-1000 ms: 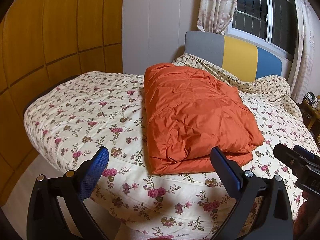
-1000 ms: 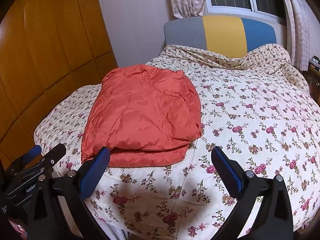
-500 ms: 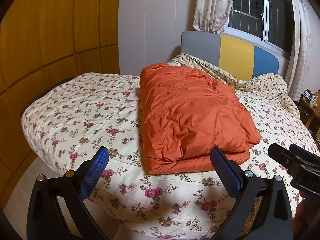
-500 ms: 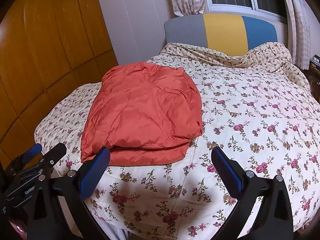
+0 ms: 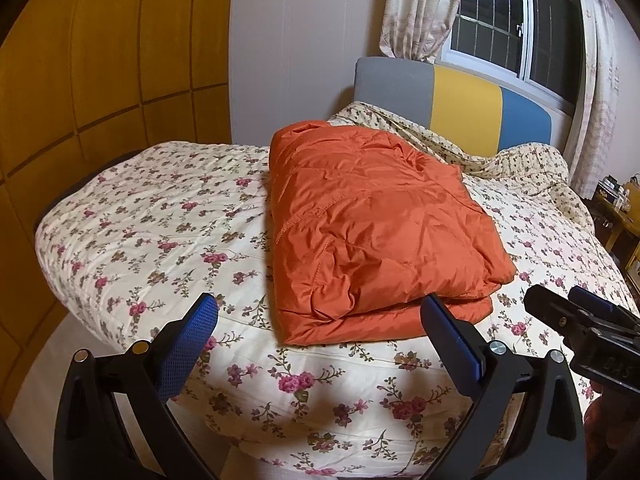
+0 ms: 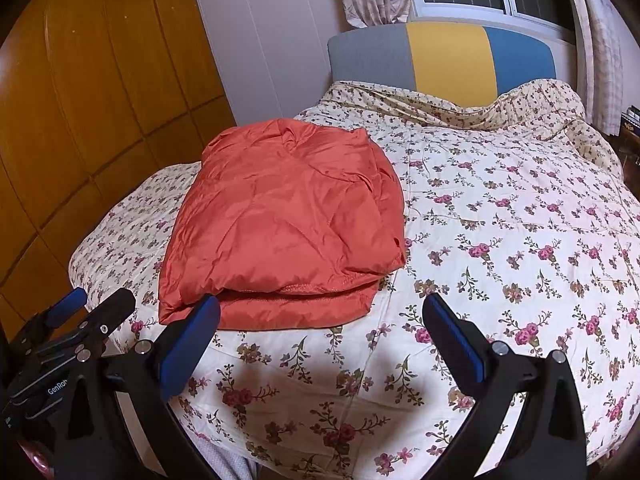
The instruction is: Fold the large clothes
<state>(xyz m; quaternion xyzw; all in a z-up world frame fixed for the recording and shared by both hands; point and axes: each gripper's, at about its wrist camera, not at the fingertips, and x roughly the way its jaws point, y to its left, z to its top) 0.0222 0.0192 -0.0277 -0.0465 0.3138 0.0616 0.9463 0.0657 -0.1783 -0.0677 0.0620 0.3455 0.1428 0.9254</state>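
An orange padded jacket lies folded into a thick rectangle on the flowered bedspread, near the bed's foot edge. It also shows in the right wrist view. My left gripper is open and empty, held off the foot of the bed just short of the jacket's near edge. My right gripper is open and empty, to the right of the jacket's near corner. The right gripper's body shows at the right edge of the left wrist view. The left gripper's body shows at the left of the right wrist view.
A grey, yellow and blue headboard stands at the far end under a window with curtains. Wooden wardrobe panels line the left wall. A small table with clutter stands at the far right.
Both grippers have drawn back slightly from the bed and the views have shifted a little. The jacket has not moved. Both grippers stay open.
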